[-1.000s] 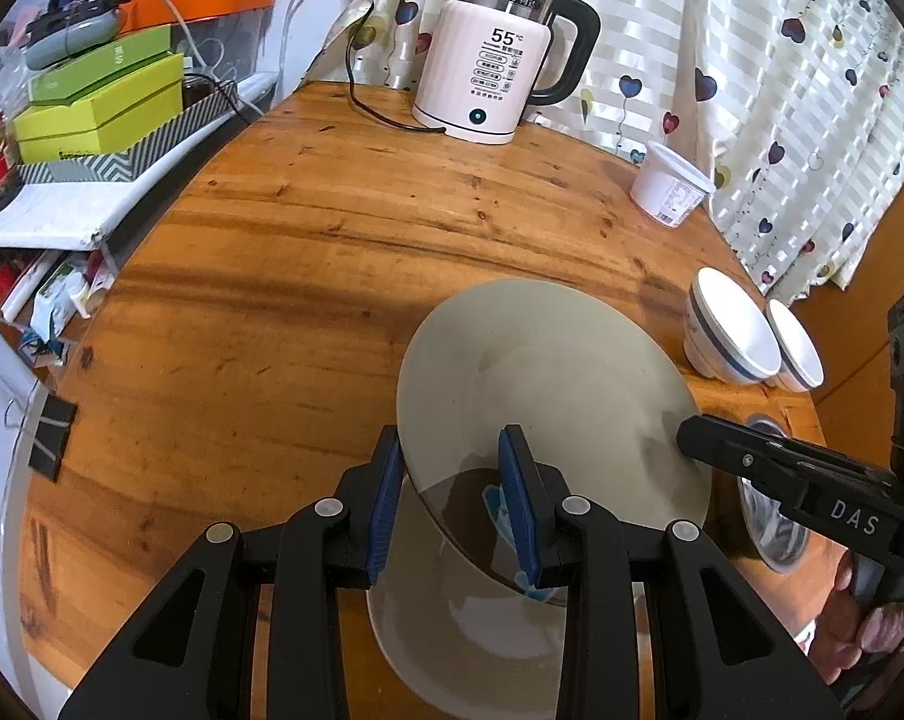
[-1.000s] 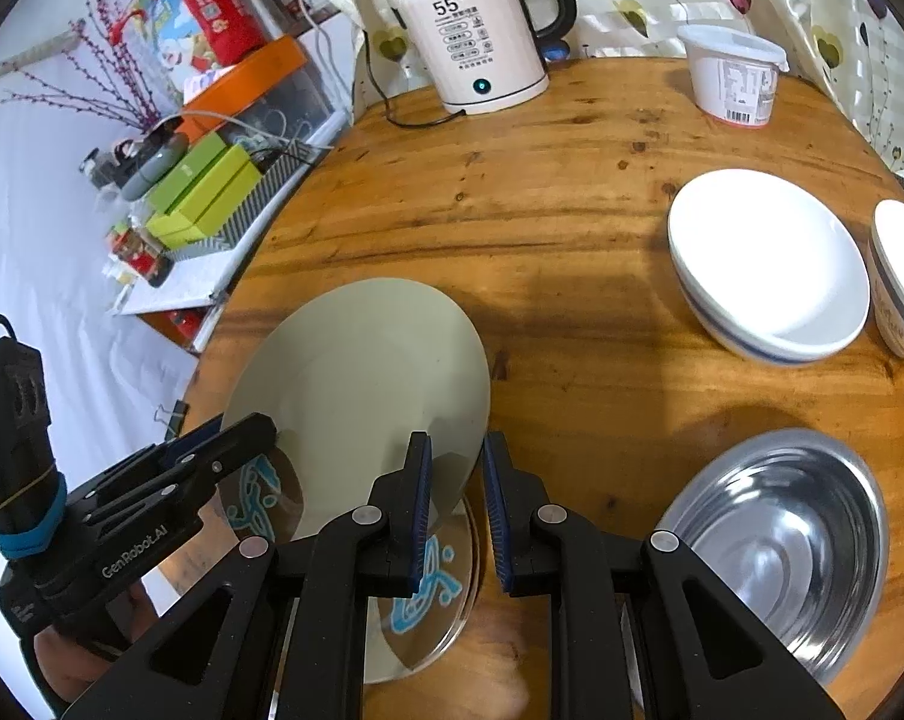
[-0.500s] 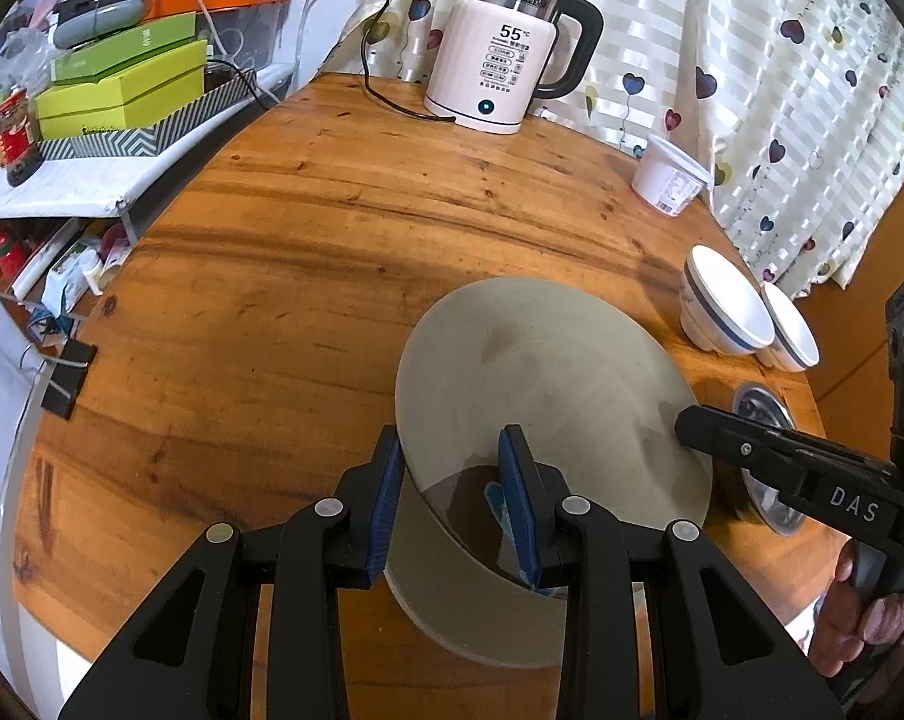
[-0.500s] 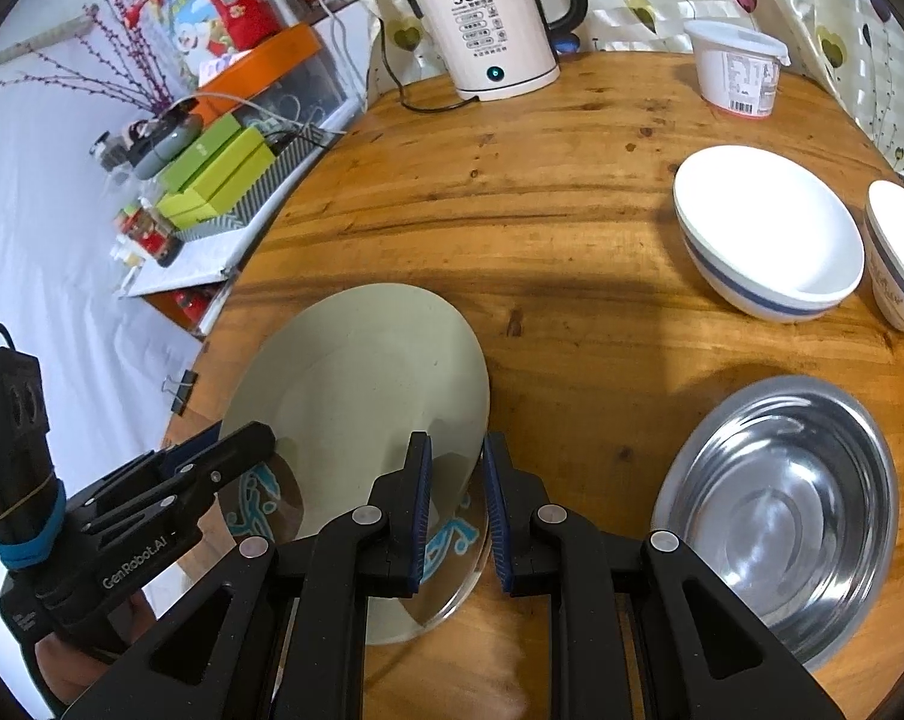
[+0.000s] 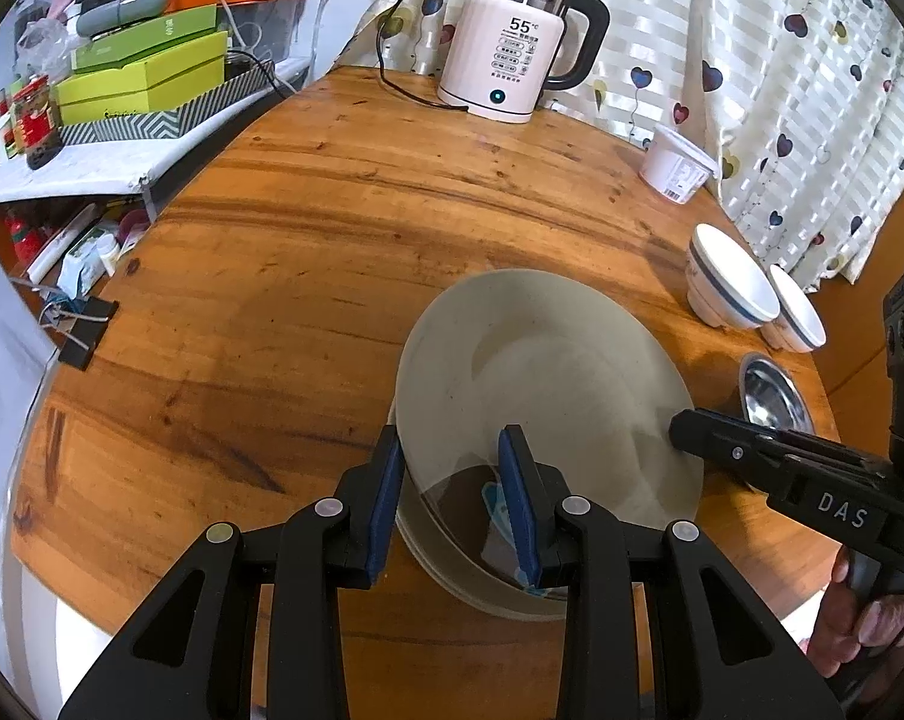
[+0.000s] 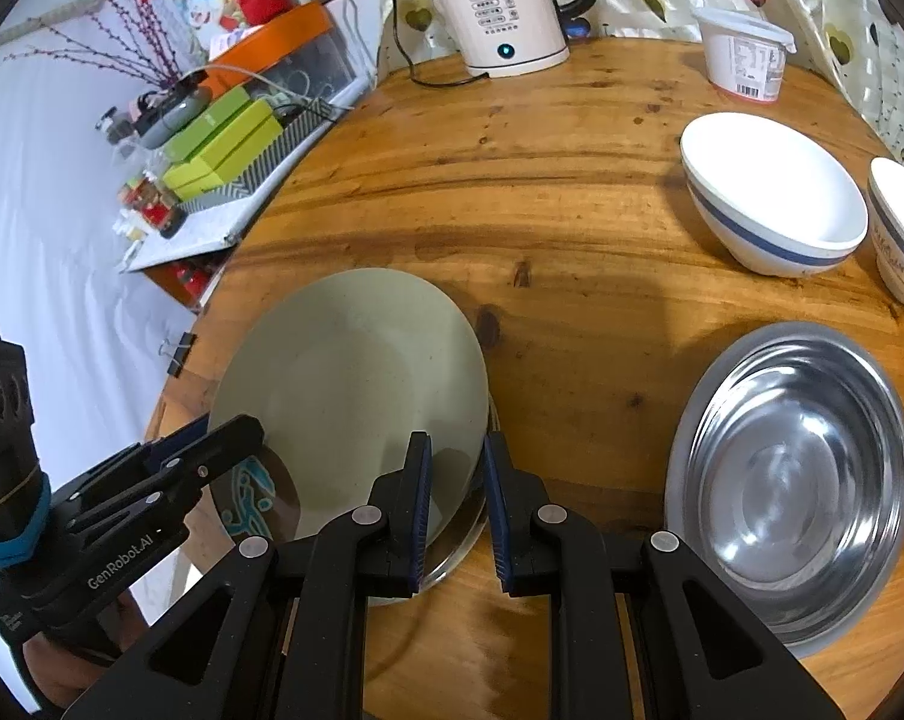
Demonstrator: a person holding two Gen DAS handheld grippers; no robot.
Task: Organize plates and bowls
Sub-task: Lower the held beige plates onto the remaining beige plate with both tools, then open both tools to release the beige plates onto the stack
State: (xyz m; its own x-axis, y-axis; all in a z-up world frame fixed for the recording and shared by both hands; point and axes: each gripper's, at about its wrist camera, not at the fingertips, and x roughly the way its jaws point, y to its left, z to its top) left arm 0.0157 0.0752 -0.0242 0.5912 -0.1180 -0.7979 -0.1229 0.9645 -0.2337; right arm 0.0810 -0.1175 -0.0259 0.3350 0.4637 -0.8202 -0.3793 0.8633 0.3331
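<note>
Grey plate [image 5: 548, 384] clenched at opposite rims by my left fingers [image 5: 452, 501] and right fingers [image 6: 457, 510], over second plate [image 5: 452, 564] on counter [image 5: 308, 252].

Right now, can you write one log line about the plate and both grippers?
step: stacking plate | left gripper: shut on plate | right gripper: shut on plate | plate: tilted over second plate | bowls: not stacked

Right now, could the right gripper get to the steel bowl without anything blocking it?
Probably not yet: the right gripper is shut on the grey plate. The table between it and the steel bowl looks bare.
</note>
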